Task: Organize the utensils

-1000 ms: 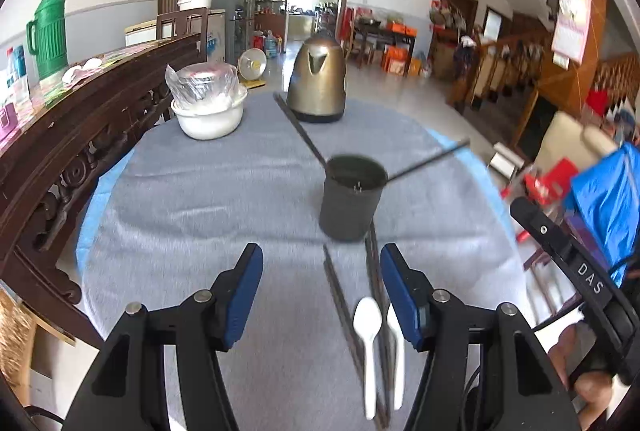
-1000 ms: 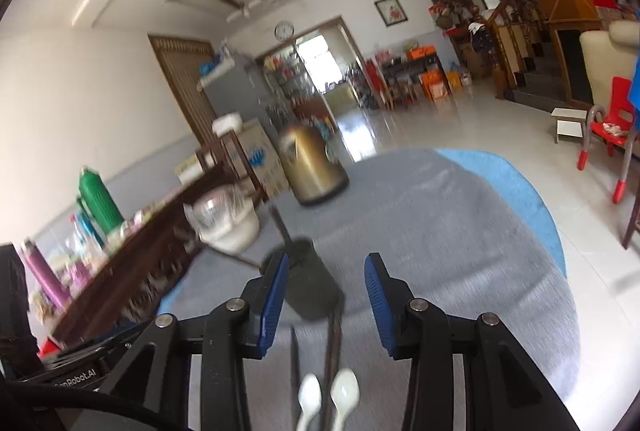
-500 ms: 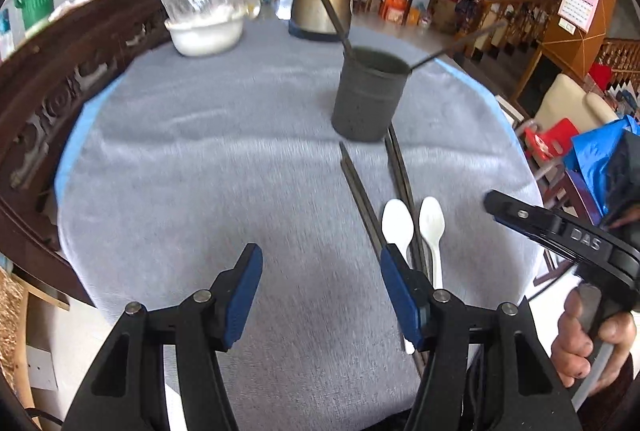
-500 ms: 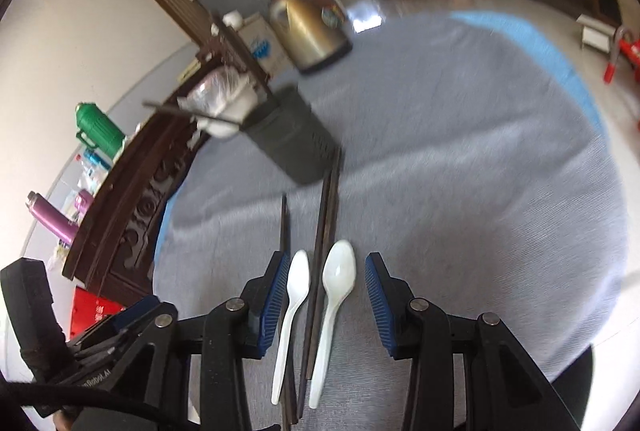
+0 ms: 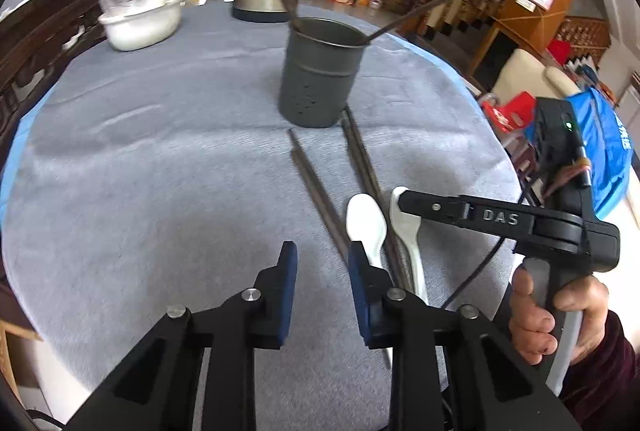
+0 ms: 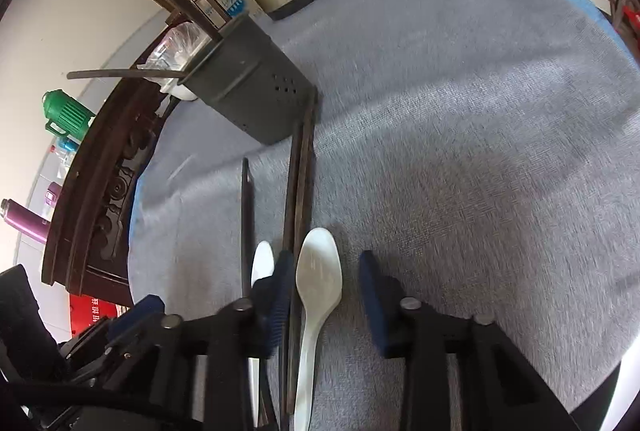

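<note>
Grey woven cloth covers the round worktop (image 5: 160, 159). In the left wrist view a dark perforated metal utensil cup (image 5: 320, 71) stands at upper centre, two dark chopsticks leaning out of it. Below it lie more dark chopsticks (image 5: 316, 187) and two white plastic spoons (image 5: 366, 223). The left gripper (image 5: 320, 267) sits low in the frame, jaws just closing yet still apart with only cloth between. In the right wrist view the right gripper (image 6: 324, 283) straddles one white spoon (image 6: 318, 271), jaws just closing, not pressing it. A hand (image 5: 560, 315) grips its handle at lower right.
</note>
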Motion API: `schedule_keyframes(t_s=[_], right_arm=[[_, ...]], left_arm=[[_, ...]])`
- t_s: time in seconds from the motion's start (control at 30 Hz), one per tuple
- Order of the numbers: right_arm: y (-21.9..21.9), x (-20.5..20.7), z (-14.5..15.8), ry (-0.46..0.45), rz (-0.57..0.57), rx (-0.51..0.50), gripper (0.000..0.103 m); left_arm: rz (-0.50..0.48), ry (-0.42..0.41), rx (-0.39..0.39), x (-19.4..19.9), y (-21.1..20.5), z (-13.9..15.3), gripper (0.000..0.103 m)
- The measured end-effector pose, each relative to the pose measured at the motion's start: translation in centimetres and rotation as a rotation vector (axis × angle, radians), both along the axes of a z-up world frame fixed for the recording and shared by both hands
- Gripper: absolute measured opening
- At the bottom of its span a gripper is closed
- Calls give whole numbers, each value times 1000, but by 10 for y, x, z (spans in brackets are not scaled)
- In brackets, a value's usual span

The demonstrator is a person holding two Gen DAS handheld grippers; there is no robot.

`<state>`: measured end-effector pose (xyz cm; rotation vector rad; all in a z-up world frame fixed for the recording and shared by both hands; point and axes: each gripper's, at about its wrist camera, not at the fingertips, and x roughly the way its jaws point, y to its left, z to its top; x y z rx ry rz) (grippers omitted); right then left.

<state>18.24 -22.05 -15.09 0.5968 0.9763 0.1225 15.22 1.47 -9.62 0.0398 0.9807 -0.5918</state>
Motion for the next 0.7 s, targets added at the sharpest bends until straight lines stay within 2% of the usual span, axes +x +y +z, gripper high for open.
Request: schedule_keyframes(t_s=[0.07, 0.17, 0.37, 0.43, 0.47, 0.6, 0.67, 0.7], right_arm=[[0, 4, -2, 10, 22, -3, 9], [-4, 1, -1, -12, 18, -51, 3], [-34, -7, -1, -38, -39, -33, 2], [-48, -11, 1, -50, -73, -40, 2], [-57, -14, 2, -57, -99, -38, 2], [-93, -22, 5, -74, -184, -13, 2], [-103, -25, 4, -68, -199, 0, 3], [-104, -26, 3, -60, -192, 19, 6]], left_arm=[[-41, 20, -2, 3, -7, -1, 27], [-55, 19, 37, 8, -17, -3, 28], [-84, 43, 69, 22, -40, -9, 33], [-99, 27, 89, 24, -49, -10, 44], [-109, 19, 105, 24, -55, -11, 46], [-144, 17, 128, 28, -75, -17, 46], [-160, 9, 145, 30, -82, -21, 46], [-166, 14, 154, 31, -85, -23, 46]])
